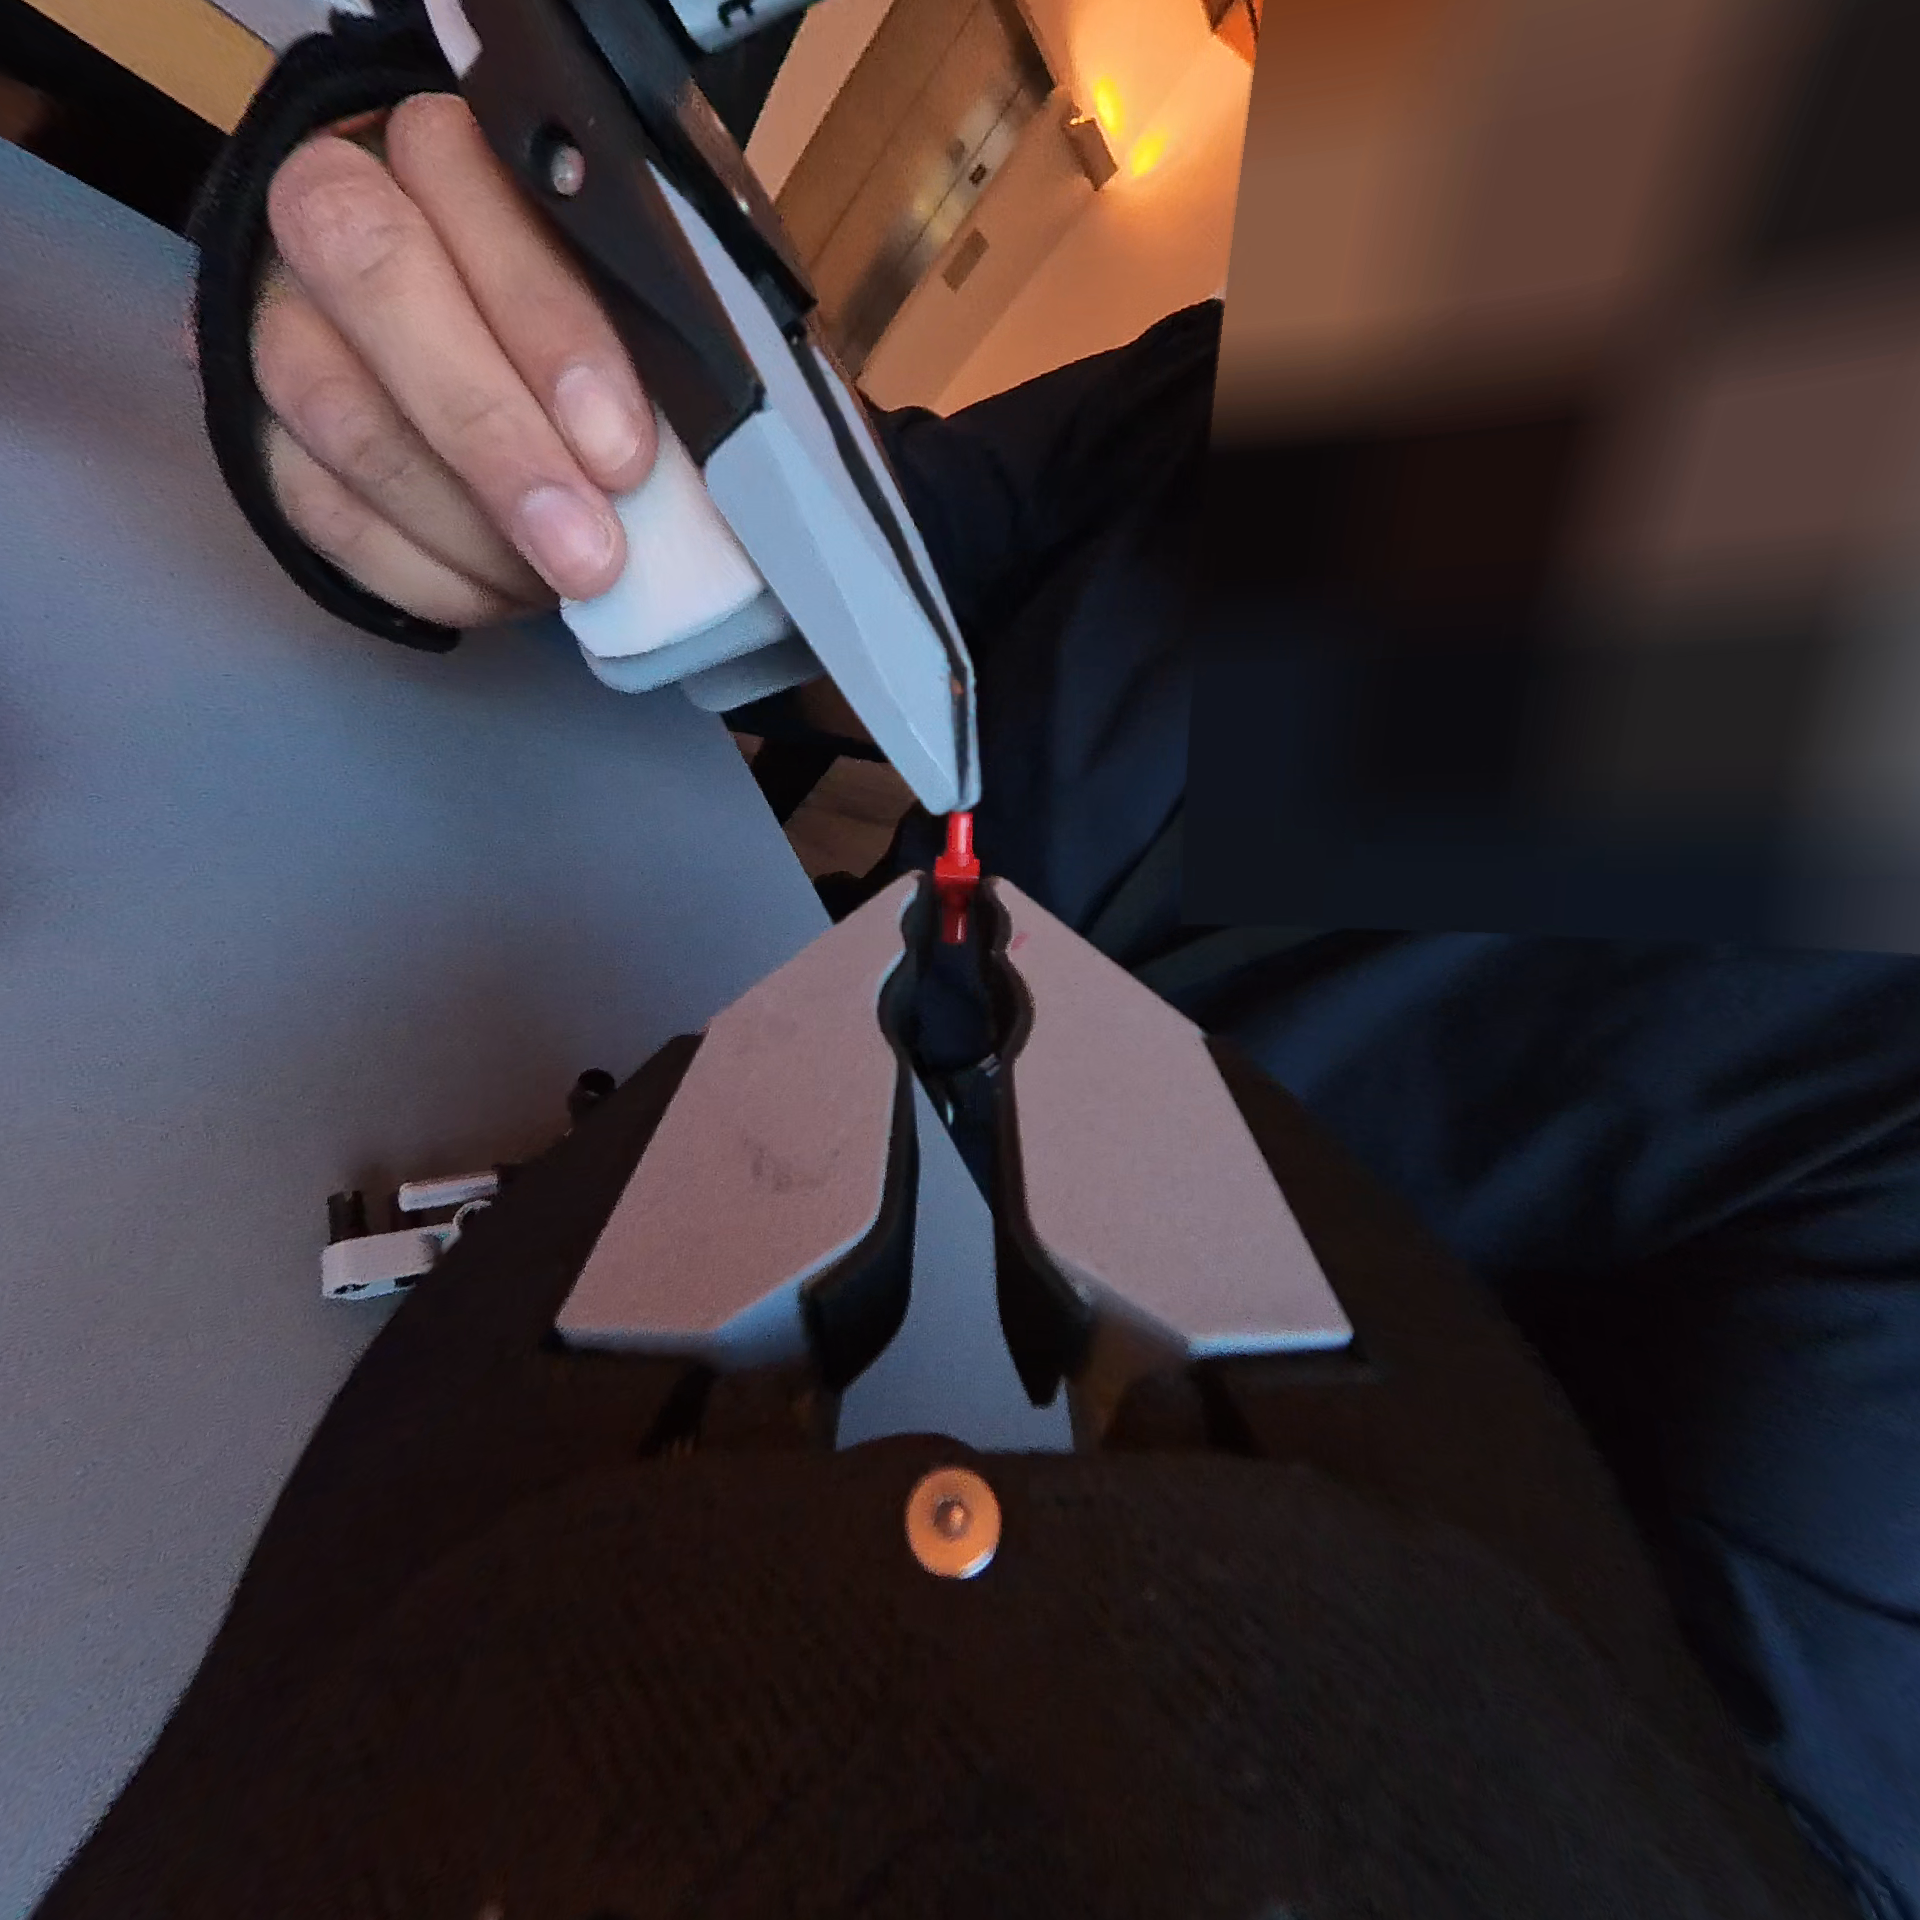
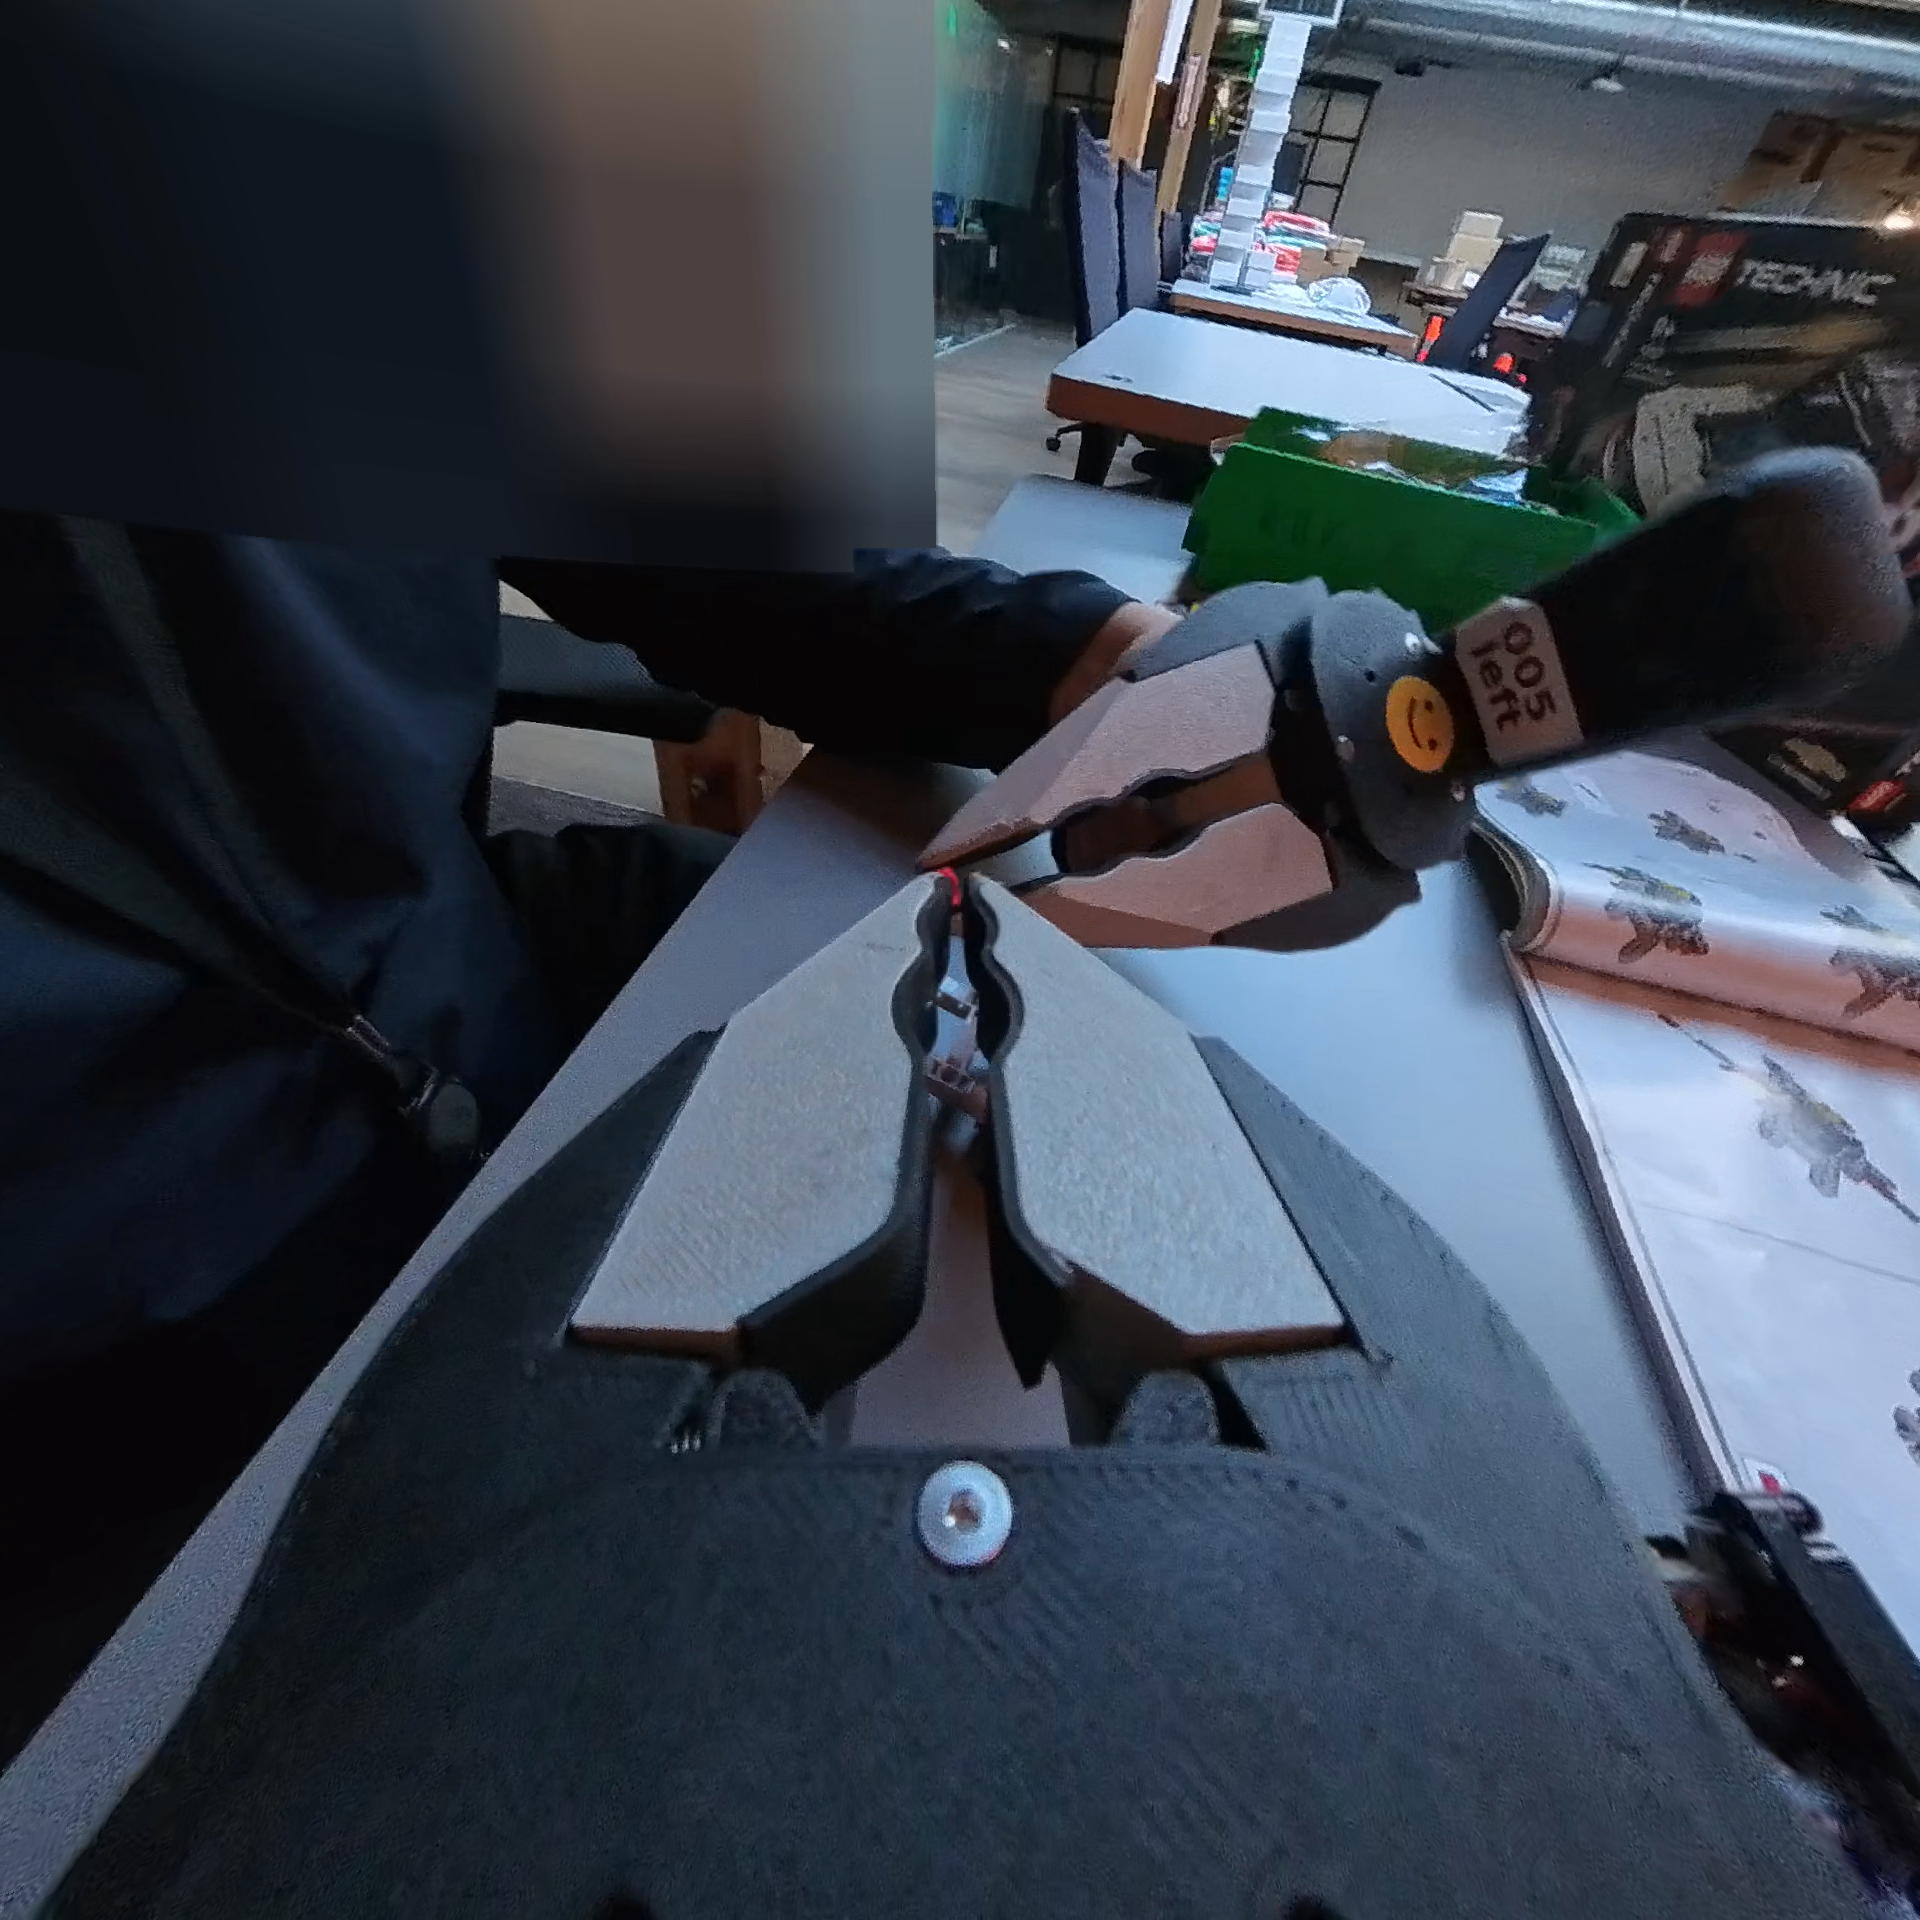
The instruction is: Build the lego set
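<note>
Red peg [image 1: 954,878] | clamped by left tongs [image 1: 952,902] and right tongs [image 2: 954,896] | labelled box [image 2: 1756,343]

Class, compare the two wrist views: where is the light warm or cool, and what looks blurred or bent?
Left wrist view: warm orange glow on the far wall, dim foreground, red peg sharp. Right wrist view: cooler daylight, glare on the open booklet, table edge bowed by the wide lens, green bin soft.

place: open workshop | evidence: rows of worktables [image 2: 1226,364], stacked boxes [image 2: 1273,125], exposed ceiling pipe [image 2: 1662,31]

Grey table [image 2: 1351,1091]; open booklet [image 2: 1714,935], green bin [image 2: 1382,540].
</note>
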